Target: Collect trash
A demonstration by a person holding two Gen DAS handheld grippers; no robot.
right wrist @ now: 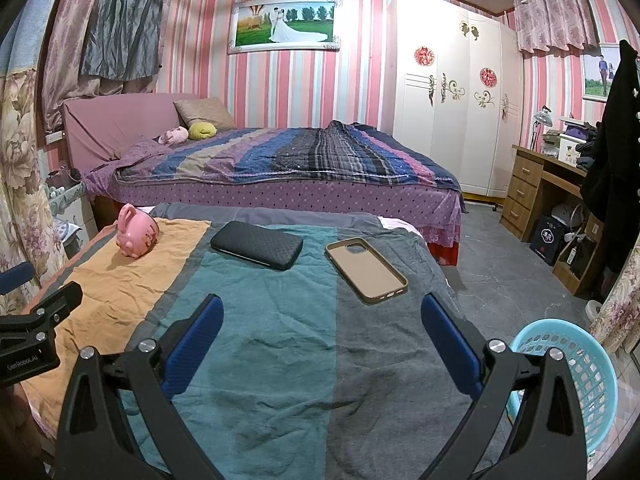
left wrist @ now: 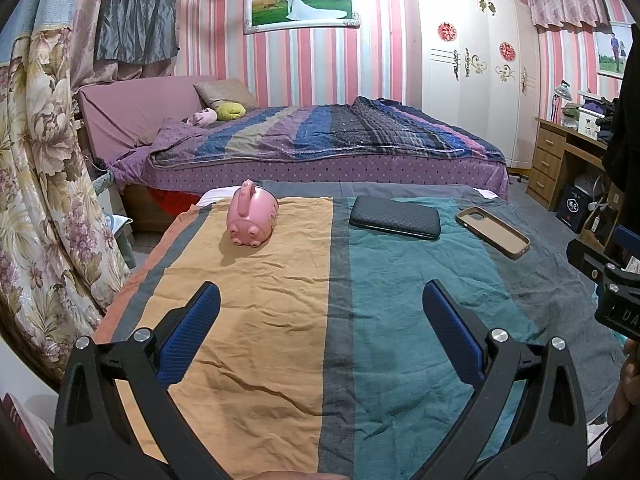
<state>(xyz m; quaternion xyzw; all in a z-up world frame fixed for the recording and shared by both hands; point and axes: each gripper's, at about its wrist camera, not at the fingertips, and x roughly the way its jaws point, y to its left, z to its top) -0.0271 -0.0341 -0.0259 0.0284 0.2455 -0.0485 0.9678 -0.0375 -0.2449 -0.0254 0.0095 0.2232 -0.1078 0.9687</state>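
Observation:
A striped cloth (left wrist: 280,280) (right wrist: 260,320) covers the table before me. On it lie a pink piggy bank (left wrist: 252,216) (right wrist: 137,236), a black textured case (left wrist: 395,222) (right wrist: 257,245) and a tan phone case (left wrist: 493,232) (right wrist: 366,271), hollow side up. A light blue mesh basket (right wrist: 568,376) stands on the floor by the table's right edge. My left gripper (left wrist: 320,296) hangs open over the orange and teal stripes, nothing between its blue pads. My right gripper (right wrist: 322,306) is open too, just short of the tan case.
Beyond the table stands a bed (left wrist: 320,136) with a striped quilt. A white wardrobe (right wrist: 452,92) and a wooden desk (right wrist: 536,188) line the right wall. Floral curtains (left wrist: 44,184) hang close on the left. Grey floor (right wrist: 500,264) lies to the right.

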